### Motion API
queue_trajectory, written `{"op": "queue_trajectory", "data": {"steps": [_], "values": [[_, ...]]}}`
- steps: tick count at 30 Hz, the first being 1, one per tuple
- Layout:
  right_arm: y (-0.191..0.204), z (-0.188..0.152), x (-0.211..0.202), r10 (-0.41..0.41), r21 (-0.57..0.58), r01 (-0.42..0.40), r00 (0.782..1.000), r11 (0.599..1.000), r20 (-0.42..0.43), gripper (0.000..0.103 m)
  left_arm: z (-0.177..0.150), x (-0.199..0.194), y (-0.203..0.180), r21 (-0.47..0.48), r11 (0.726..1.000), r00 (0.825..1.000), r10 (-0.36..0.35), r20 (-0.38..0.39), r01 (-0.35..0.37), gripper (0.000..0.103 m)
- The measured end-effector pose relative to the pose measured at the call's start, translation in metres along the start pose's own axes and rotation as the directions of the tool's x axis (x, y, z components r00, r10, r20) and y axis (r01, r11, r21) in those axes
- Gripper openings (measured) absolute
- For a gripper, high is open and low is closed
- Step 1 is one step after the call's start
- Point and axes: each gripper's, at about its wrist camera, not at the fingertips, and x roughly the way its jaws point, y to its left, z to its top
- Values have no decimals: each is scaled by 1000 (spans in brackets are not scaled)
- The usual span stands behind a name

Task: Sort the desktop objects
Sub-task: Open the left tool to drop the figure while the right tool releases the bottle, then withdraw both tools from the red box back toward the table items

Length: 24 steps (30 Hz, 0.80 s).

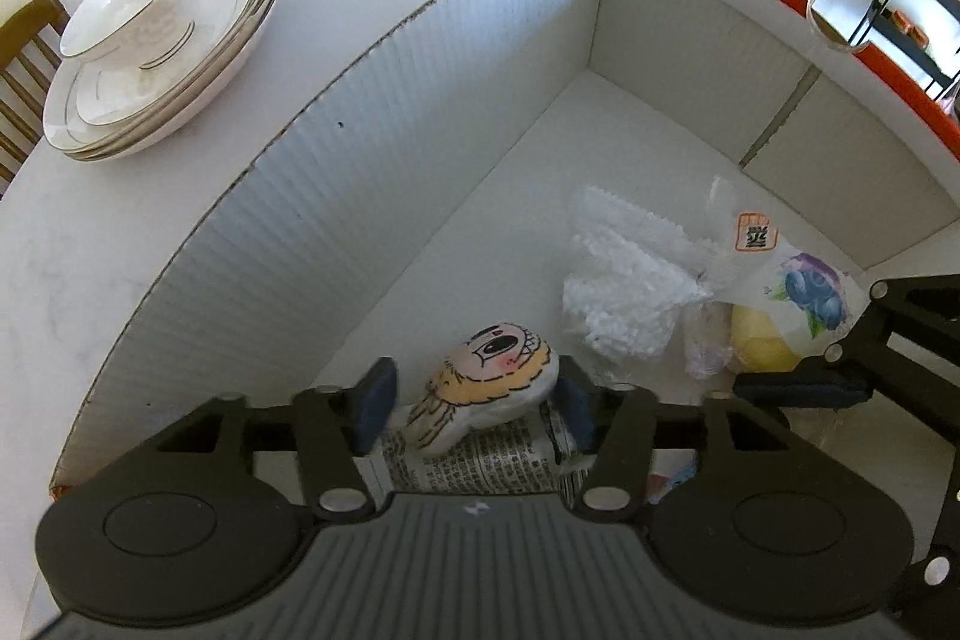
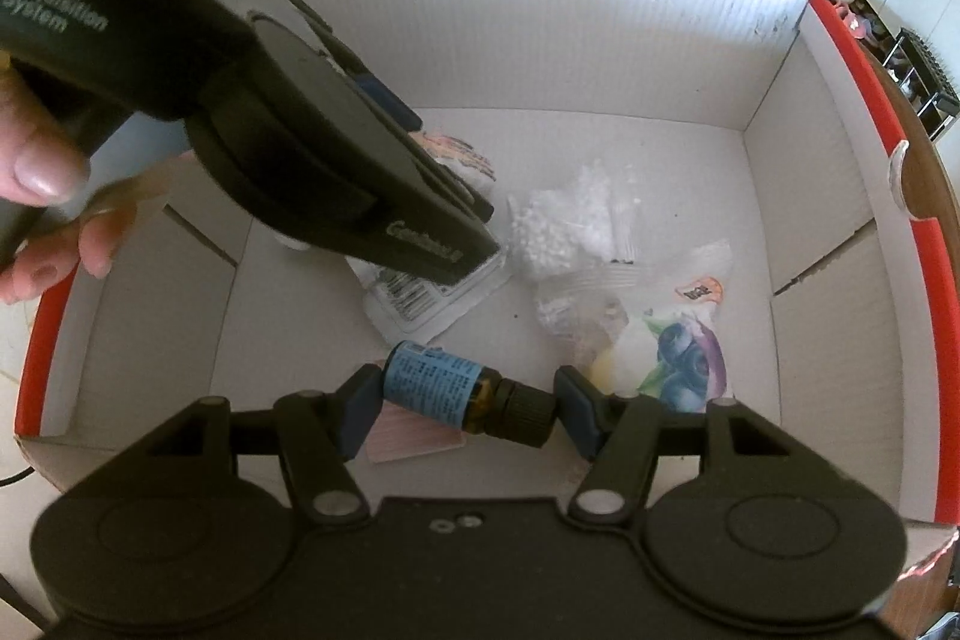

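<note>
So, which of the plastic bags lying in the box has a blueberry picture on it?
The bag with the yellow item inside, nearest the right gripper. The bag of white foam pieces behind it is plain and clear.

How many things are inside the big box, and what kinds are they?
Cartoon face toy: 1
Little bottle with blue label: 1
Printed packets: 1
Bag of white beads: 1
Blueberry snack bag: 1
Pink card: 1
Total: 6
</note>
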Motion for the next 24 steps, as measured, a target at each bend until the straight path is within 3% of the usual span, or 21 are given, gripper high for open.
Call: {"op": "queue_trajectory", "data": {"steps": [4, 8, 12, 14, 19, 24], "values": [[-1, -2, -3, 7, 8, -7, 1000, 1000, 7, 64, -4, -6, -4, 14, 1000, 1000, 2, 27, -2, 69], [-1, -5, -13, 15, 4, -15, 999, 1000, 40, 75, -5, -16, 0, -23, 999, 998, -21, 66, 23, 70], [1, -8, -26, 15, -17, -14, 997, 1000, 78, 78, -9, -28, 3, -63, 998, 994, -23, 106, 29, 70], [1, -13, -33, 14, -27, -11, 995, 1000, 99, 82, -11, -36, 5, -70, 997, 991, -25, 132, 35, 70], [5, -14, -50, 13, -45, -7, 990, 999, 143, 83, -21, -58, 7, -62, 998, 979, -9, 205, 22, 70], [3, -18, -62, 16, -30, -11, 982, 999, 186, 85, -30, -77, 11, -92, 994, 965, -28, 261, 54, 70]]}}
